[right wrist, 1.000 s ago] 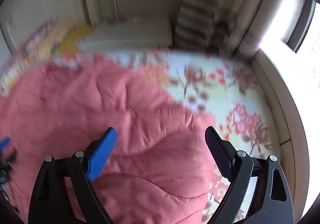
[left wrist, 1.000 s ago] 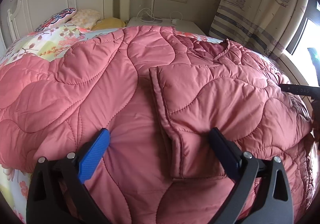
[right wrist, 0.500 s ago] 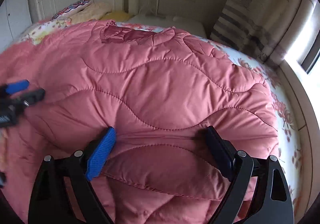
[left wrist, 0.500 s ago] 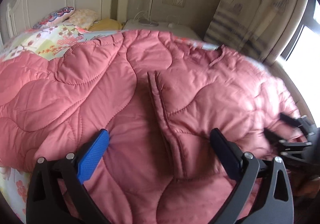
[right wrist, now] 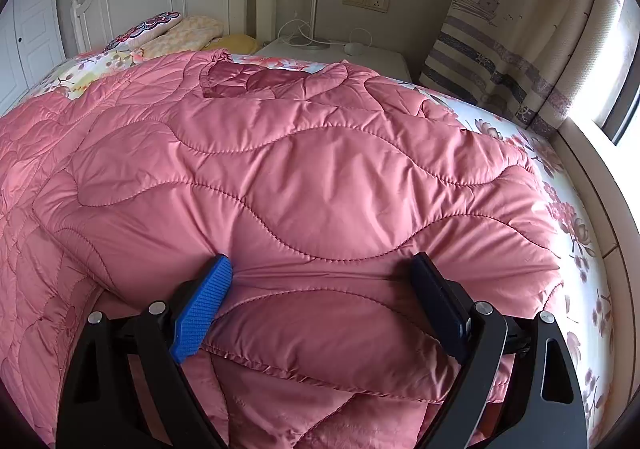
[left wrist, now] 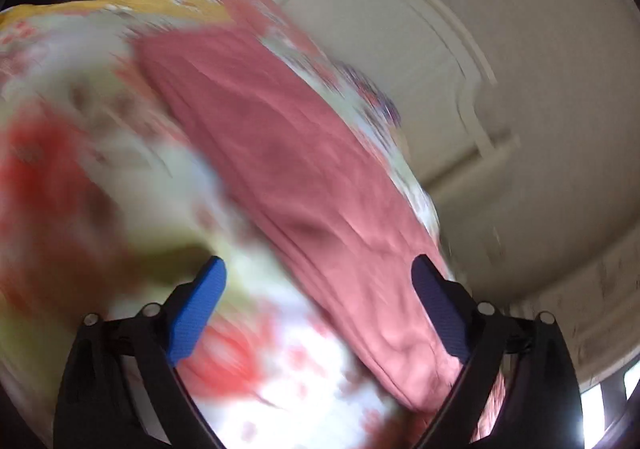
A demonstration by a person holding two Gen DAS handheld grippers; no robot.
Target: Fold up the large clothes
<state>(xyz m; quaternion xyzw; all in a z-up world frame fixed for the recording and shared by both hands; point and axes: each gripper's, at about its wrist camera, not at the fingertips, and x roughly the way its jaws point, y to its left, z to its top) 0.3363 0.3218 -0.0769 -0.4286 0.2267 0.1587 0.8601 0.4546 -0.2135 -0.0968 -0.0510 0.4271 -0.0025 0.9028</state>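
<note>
Pink quilted coat [right wrist: 304, 177] spread on bed [right wrist: 576, 217], filling right wrist frame centre, hem at bottom. Right gripper [right wrist: 320, 281] jaws spread, pressing padded fold, not pinching. Left gripper [left wrist: 316, 289], blurred view, jaws closing, nothing between; coat strip upper right.

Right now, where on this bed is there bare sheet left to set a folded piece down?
Free: the floral sheet strip between the pink quilted coat and the window ledge, and a patch between its collar and the pillows. Crowded: everywhere else, coat-covered. The left view is too blurred to judge.
</note>
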